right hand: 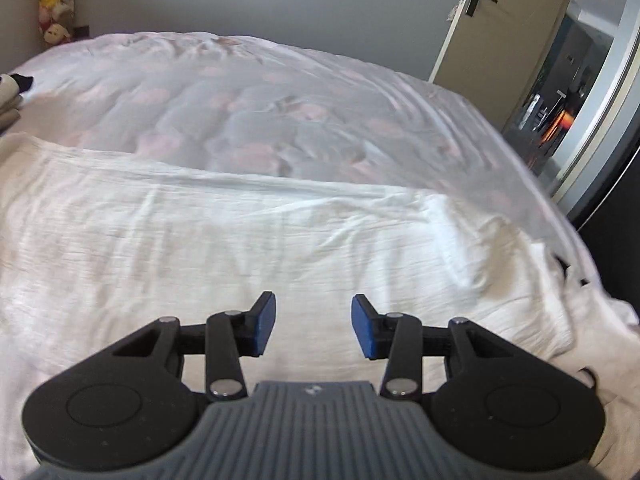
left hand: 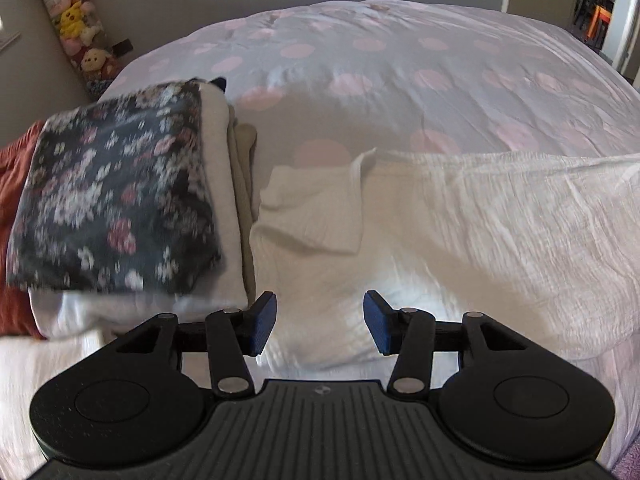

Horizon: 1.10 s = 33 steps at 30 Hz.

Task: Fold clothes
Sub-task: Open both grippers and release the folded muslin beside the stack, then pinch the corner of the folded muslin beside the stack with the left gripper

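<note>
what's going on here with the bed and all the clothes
A person is folding laundry on a bed covered by a white duvet with pink dots, with a two-finger gripper in each hand. A crinkled white cotton garment lies spread flat across the near side. Both the left gripper and the right gripper are above it, open and empty. A stack of folded clothes topped by a dark floral piece sits at the left.

The left gripper (left hand: 319,322) is hovering with jaws apart, empty, over a white garment (left hand: 460,232); a floral-topped folded stack (left hand: 116,200) is lying to its left.
</note>
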Motion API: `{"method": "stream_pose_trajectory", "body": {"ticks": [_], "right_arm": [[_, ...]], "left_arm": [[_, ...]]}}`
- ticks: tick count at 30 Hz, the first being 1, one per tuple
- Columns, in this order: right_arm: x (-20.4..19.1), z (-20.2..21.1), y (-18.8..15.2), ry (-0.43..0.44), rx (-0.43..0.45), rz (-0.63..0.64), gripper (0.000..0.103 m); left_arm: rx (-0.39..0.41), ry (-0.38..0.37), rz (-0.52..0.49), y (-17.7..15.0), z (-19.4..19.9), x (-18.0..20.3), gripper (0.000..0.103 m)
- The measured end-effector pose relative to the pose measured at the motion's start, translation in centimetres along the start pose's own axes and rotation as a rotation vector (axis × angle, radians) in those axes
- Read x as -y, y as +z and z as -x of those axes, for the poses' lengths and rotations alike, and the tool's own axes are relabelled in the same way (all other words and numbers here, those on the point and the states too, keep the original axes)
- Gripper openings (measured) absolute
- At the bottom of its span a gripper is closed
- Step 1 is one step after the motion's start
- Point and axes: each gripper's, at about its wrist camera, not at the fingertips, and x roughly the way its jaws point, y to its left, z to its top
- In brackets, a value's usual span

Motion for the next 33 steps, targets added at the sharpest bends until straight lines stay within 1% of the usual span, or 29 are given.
{"method": "stream_pose_trajectory", "body": {"ticks": [2, 3, 5, 6, 8, 9, 11, 12, 13, 14, 16, 18, 21, 23, 25, 27, 28, 29, 30, 31, 33], "right_arm": [[-2.3, 0.9, -0.9, 0.047, -0.006, -0.032, 0.046], [-3.3, 1.3, -1.3, 0.071, -0.009, -0.050, 0.047], [-4.6, 1.7, -2.7, 0.139, -0.023, -0.130, 0.047], [-4.9, 1.6, -3.5, 0.191, -0.038, -0.187, 0.048], [-5.4, 1.0, -5.0, 0.289, -0.075, -0.303, 0.048], [-5.6, 0.5, -5.7, 0.308, -0.090, -0.344, 0.048], [-6.5, -0.2, -6.5, 0.296, -0.128, -0.372, 0.048], [-6.6, -0.5, -6.4, 0.284, -0.138, -0.367, 0.048], [-6.6, -0.7, -6.4, 0.285, -0.144, -0.372, 0.048], [-6.7, -1.0, -6.4, 0.285, -0.150, -0.377, 0.048], [-6.7, -1.5, -6.4, 0.277, -0.172, -0.379, 0.048], [-6.8, -1.9, -6.4, 0.265, -0.194, -0.371, 0.048], [-7.1, -2.1, -6.4, 0.264, -0.206, -0.350, 0.048], [-7.2, -2.3, -6.4, 0.259, -0.210, -0.341, 0.048], [-7.2, -2.4, -6.4, 0.256, -0.216, -0.340, 0.048], [-7.3, -2.6, -6.4, 0.255, -0.224, -0.341, 0.048], [-7.3, -2.7, -6.4, 0.255, -0.225, -0.339, 0.047], [-7.4, -2.7, -6.3, 0.255, -0.226, -0.337, 0.047], [-7.4, -2.6, -6.3, 0.254, -0.224, -0.336, 0.047], [-7.3, -2.5, -6.4, 0.256, -0.220, -0.339, 0.047], [-7.2, -2.4, -6.4, 0.257, -0.210, -0.349, 0.048]], "left_arm": [[-0.001, -0.003, 0.092, -2.1, -0.2, -1.0, 0.046], [0.005, -0.011, 0.154, -2.9, -0.7, -1.8, 0.046], [0.027, -0.033, 0.267, -4.3, -1.5, -3.3, 0.046], [0.047, -0.053, 0.318, -4.9, -1.9, -3.9, 0.046], [0.083, -0.115, 0.412, -6.2, -2.8, -5.1, 0.046], [0.096, -0.141, 0.454, -6.7, -3.4, -5.7, 0.045], [0.088, -0.166, 0.509, -7.2, -4.7, -6.3, 0.045], [0.084, -0.175, 0.532, -7.3, -5.3, -6.6, 0.043], [0.081, -0.174, 0.543, -7.2, -5.7, -6.8, 0.035], [0.078, -0.173, 0.553, -7.1, -6.2, -6.9, 0.021], [0.082, -0.165, 0.563, -6.8, -6.7, -7.2, 0.012], [0.117, -0.142, 0.551, -6.7, -6.6, -7.2, 0.009], [0.167, -0.077, 0.536, -6.5, -5.8, -7.5, 0.008], [0.163, -0.070, 0.552, -6.5, -5.9, -8.1, 0.008], [0.121, -0.091, 0.580, -6.7, -6.8, -8.4, 0.010], [0.092, -0.087, 0.598, -7.0, -7.3, -8.4, 0.015], [0.085, -0.082, 0.609, -7.2, -7.4, -8.3, 0.026], [0.083, -0.088, 0.628, -7.5, -7.3, -8.3, 0.031], [0.081, -0.094, 0.648, -7.7, -7.2, -8.4, 0.044], [0.079, -0.104, 0.667, -7.9, -7.2, -8.4, 0.050], [0.074, -0.138, 0.698, -8.2, -7.5, -8.7, 0.050]]}}
